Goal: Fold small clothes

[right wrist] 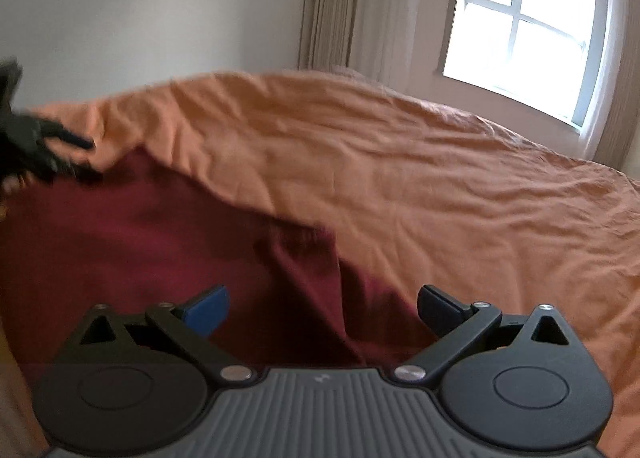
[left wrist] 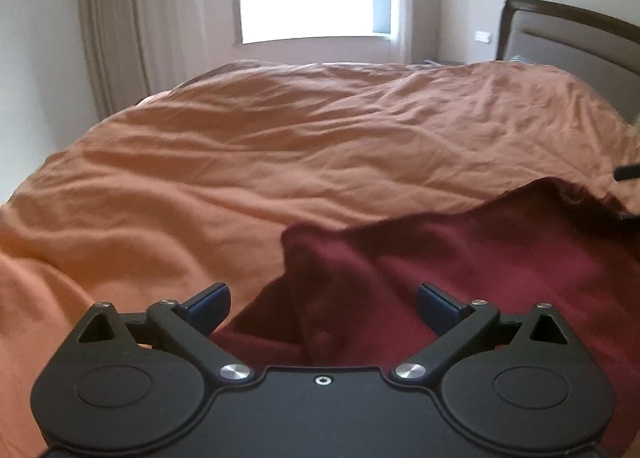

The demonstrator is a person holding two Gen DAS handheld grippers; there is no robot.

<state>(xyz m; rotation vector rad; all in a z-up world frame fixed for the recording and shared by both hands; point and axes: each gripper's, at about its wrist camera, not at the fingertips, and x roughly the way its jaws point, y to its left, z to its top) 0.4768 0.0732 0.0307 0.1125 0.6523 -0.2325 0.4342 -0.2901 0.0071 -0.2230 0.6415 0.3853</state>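
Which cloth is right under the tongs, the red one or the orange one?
The dark red cloth lies right under both open tongs. The orange bedcover spreads farther away, across the bed.

No readable text, label, brand name or number found in either view. Small pale mark noted at top centre of ribbed grey housing of right tool [right wrist: 323, 308], too small and blurred to be read as letter or logo. Nothing printed seen on maroon garment [left wrist: 500, 258], orange bedcover [left wrist: 280, 146] or walls.
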